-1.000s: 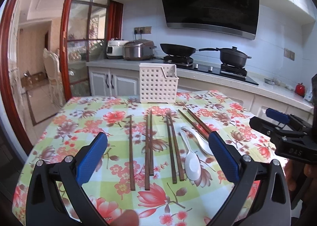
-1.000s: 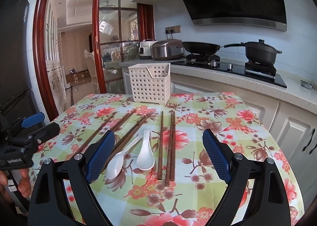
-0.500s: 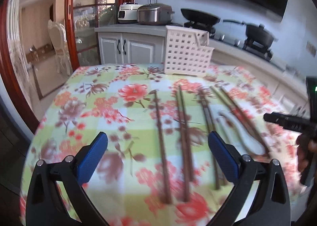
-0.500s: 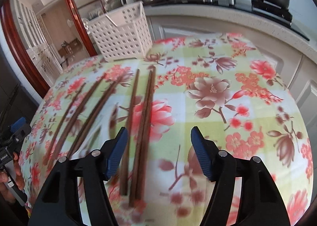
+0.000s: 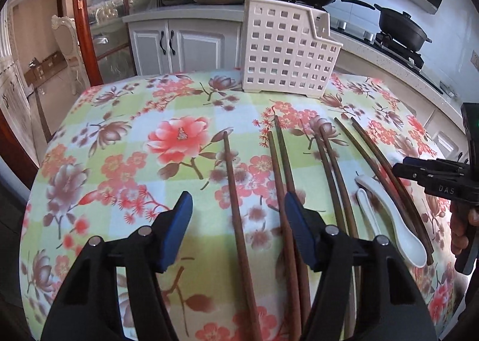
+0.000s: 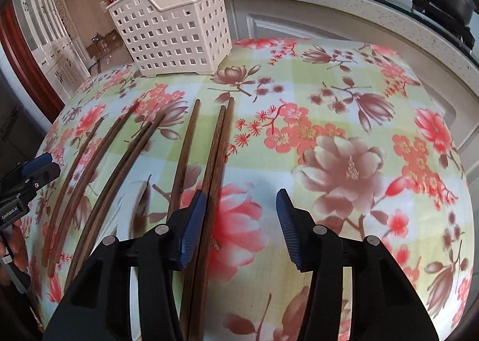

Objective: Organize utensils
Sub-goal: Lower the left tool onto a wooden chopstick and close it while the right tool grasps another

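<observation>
While the floral tablecloth [image 5: 125,143] carries the white basket [image 5: 287,48] at its far edge, brown chopsticks [image 5: 236,209] lie lengthwise, pointing toward it. Left gripper [image 5: 236,222] and right gripper [image 6: 241,221], jaws just narrowing, straddle chopsticks ungripped.

Two printed marks on the gripper bodies

In the left wrist view, the black body of the right gripper [image 5: 398,168] at the picture's right edge bears pale raised letters reading "DAS"; whether more letters follow cannot be told. In the right wrist view, the black body of the left gripper [image 6: 45,166] at the picture's left edge bears small white lettering that looks like "GenRobot.AI", though it is tiny and partly cut off. No other writing can be read in either view.
</observation>
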Demonstrator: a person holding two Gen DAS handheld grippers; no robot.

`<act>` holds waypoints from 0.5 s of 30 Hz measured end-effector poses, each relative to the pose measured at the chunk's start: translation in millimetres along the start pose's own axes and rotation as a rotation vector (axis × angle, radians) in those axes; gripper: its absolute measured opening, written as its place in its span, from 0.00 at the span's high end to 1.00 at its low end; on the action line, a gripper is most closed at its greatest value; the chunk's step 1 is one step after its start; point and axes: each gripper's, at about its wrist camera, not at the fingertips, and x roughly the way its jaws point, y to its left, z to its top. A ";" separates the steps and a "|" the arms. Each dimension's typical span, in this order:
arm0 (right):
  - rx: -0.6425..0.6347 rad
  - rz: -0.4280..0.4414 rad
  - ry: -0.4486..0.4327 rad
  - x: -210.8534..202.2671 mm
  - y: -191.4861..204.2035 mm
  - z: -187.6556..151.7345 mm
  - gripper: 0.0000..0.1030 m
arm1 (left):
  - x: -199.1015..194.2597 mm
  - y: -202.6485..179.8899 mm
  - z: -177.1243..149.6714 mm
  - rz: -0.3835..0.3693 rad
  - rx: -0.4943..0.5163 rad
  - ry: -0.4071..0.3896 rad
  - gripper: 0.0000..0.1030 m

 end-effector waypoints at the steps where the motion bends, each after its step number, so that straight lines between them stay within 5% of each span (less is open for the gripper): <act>1: 0.000 -0.003 0.001 1.2 -0.8 2.4 0.56 | 2.3 -0.8 0.8 -0.001 0.003 0.006 0.44; 8: -0.040 -0.025 0.011 3.3 0.6 5.6 0.58 | 17.1 -1.0 6.3 0.007 0.010 0.036 0.45; 15: -0.072 -0.074 0.020 8.0 3.4 9.3 0.63 | 34.6 0.0 9.2 -0.006 0.005 0.108 0.59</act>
